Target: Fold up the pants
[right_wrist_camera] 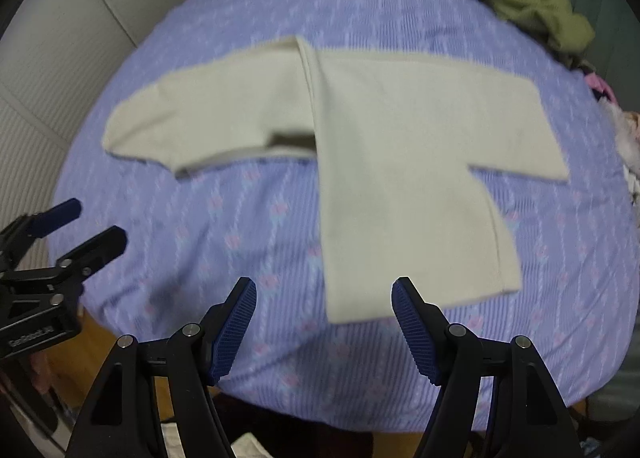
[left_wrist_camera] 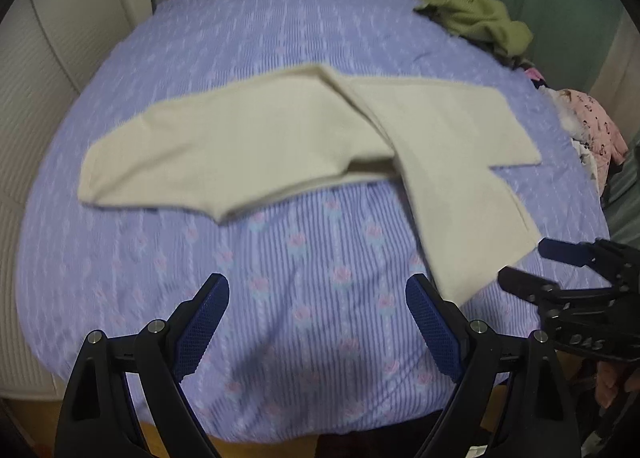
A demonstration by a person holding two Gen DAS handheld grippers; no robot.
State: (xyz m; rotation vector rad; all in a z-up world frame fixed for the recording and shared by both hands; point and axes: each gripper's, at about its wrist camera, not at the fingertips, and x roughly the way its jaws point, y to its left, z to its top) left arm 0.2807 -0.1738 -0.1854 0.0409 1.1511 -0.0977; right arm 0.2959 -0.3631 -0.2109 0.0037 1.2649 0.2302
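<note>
Nearest, the left tool (left_wrist_camera: 317, 294) and the right tool (right_wrist_camera: 324, 298) both hang over the near part of the bed (left_wrist_camera: 280, 258), jaws spread, nothing between the blue pads. Just beyond them the cream pants (right_wrist_camera: 400, 146) lie flat on the striped purple bedcover, one leg running toward the near edge, its cuff close to the right tool, the other leg stretching out to the left. Farther off, at the bed's far right corner, sits a crumpled green garment (left_wrist_camera: 476, 14); pink patterned clothes (left_wrist_camera: 592, 126) lie along the right edge.

left gripper (left_wrist_camera: 318, 300) jaws spread, right gripper (right_wrist_camera: 324, 300) likewise
</note>
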